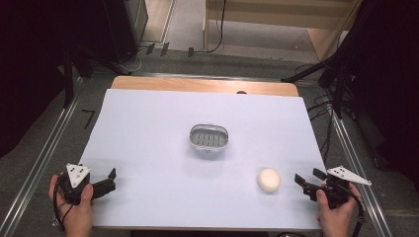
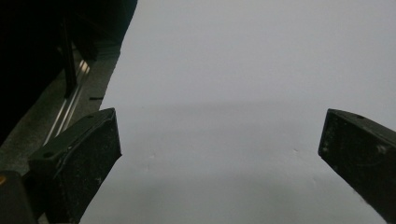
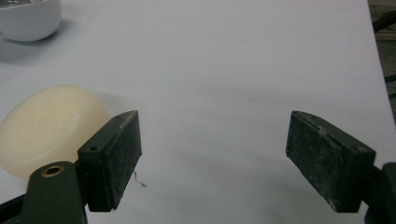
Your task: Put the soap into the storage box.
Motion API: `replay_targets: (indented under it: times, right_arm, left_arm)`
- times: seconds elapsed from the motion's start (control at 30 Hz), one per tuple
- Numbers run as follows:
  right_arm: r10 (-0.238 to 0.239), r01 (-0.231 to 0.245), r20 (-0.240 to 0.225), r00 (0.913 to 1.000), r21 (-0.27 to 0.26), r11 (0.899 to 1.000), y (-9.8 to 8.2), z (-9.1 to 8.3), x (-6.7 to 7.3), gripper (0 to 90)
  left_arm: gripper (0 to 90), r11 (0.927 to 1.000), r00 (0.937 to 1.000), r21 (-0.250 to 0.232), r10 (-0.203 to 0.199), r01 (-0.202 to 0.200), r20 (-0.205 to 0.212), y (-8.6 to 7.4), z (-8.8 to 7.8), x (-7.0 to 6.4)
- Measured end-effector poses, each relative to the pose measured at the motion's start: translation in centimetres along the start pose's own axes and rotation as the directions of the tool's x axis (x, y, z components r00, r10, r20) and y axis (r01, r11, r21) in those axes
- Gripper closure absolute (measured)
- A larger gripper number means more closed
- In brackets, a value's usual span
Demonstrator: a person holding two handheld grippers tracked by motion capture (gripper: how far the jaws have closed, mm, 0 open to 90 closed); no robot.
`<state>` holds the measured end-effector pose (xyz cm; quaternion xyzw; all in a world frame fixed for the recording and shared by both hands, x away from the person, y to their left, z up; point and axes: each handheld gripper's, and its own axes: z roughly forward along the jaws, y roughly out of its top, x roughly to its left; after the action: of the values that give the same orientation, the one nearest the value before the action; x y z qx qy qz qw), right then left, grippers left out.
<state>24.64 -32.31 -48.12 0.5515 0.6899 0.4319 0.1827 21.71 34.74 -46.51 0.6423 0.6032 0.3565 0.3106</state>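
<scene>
A cream oval soap bar [image 1: 269,180] lies on the white sheet [image 1: 163,148] at the front right. A grey oval soap dish [image 1: 209,138] with a slotted insert stands in the middle of the sheet. My right gripper [image 1: 307,178] rests near the sheet's right front edge, just right of the soap, its jaws apart with nothing between them. In the right gripper view [image 3: 215,149] the soap [image 3: 51,128] lies outside the left jaw and the dish [image 3: 29,18] is at the top left. My left gripper [image 1: 106,180] stands open at the front left, over bare sheet [image 2: 219,140].
A wooden table edge [image 1: 202,85] runs along the far side of the sheet. Metal rails [image 1: 42,158] flank the table on both sides. Black stands and cables [image 1: 326,106] crowd the right rear.
</scene>
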Motion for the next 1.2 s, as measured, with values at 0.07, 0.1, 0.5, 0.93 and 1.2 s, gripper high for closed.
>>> replay_targets:
  times: [0.07, 0.1, 0.5, 0.93, 1.2]
  right_arm:
    - [-0.001, 0.001, -0.013, 0.9999, 0.005, 1.000, 0.1, 0.0, 0.0, 18.5]
    - [-0.001, 0.001, -0.013, 0.9999, 0.005, 1.000, 0.1, 0.0, 0.0, 18.5]
    - [-0.032, 0.033, -0.078, 0.9965, 0.021, 0.999, 0.9, -0.5, 1.6, 14.5]
    - [-0.096, 0.101, -0.116, 0.9886, 0.042, 0.994, 1.0, -0.6, 3.9, 13.9]
    - [-0.123, 0.131, -0.137, 0.9829, 0.056, 0.990, 0.9, -0.3, 5.3, 13.8]
  left_arm:
    - [0.0, 0.9999, 1.0000, 0.017, -0.002, 0.002, -0.001, 0.1, 0.2, 0.0]
    - [0.0, 0.9993, 0.9999, 0.037, 0.000, 0.001, -0.017, 0.2, 0.3, 0.0]
    - [0.0, 0.9995, 0.9993, -0.023, 0.024, -0.023, 0.027, 1.0, 1.0, -0.8]
    - [0.0, 0.9990, 0.9971, -0.042, 0.017, -0.014, 0.074, 0.7, 0.9, -0.5]
    - [0.0, 0.9992, 0.9974, -0.038, 0.019, -0.016, 0.069, 0.7, 0.9, -0.6]
